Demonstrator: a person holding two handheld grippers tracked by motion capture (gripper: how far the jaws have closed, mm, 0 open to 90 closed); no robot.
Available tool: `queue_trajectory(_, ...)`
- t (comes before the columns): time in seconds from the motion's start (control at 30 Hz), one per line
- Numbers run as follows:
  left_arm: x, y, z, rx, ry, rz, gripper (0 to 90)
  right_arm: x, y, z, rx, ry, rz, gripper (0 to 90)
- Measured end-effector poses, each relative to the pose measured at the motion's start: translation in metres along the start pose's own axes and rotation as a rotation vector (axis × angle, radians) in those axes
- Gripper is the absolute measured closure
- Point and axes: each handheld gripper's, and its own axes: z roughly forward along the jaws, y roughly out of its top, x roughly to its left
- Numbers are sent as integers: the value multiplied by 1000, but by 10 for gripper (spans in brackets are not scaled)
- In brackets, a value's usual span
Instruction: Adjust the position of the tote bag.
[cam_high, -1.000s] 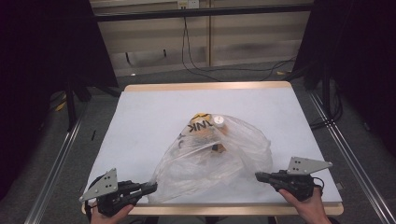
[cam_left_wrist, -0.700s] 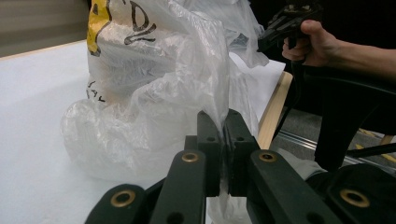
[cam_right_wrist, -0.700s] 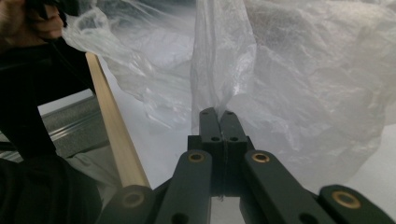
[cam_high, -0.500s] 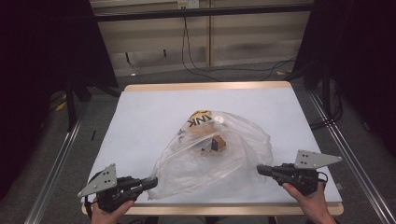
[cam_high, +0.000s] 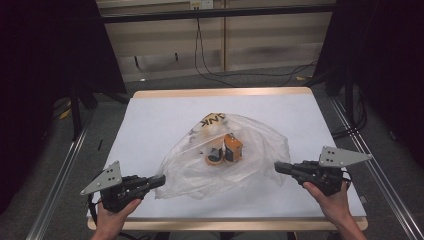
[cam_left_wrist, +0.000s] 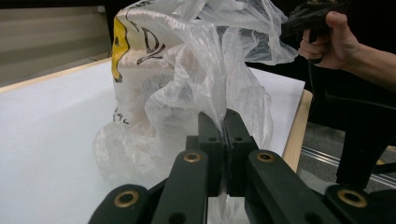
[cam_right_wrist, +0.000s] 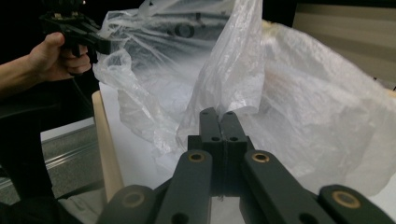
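Clear plastic bag (cam_high: 227, 155) sits mid-table (cam_high: 150, 115), orange items (cam_high: 226, 149) inside; I have left gripper (cam_high: 159, 180) and right gripper (cam_high: 278, 167) each clamped on an opposite bag edge, seemingly to spread and lift its mouth.

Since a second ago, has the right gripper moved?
Yes. In the high view the right gripper has slid outward, toward the table's right edge, stretching the plastic bag it grips.
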Motion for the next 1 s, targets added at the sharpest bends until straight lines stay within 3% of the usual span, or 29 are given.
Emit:
queue_trajectory(0.3, -3, 24, 5, -25, -21, 28, 886, -6, 31, -1, -62, -3, -38, 900)
queue_trajectory(0.53, 11, 34, 2, -53, 11, 20, 886, -15, 49, -2, -105, -12, -38, 900)
queue_trajectory(1.0, 26, 56, 1, -84, 40, 25, 887, -28, 86, 2, -154, -35, -58, 900)
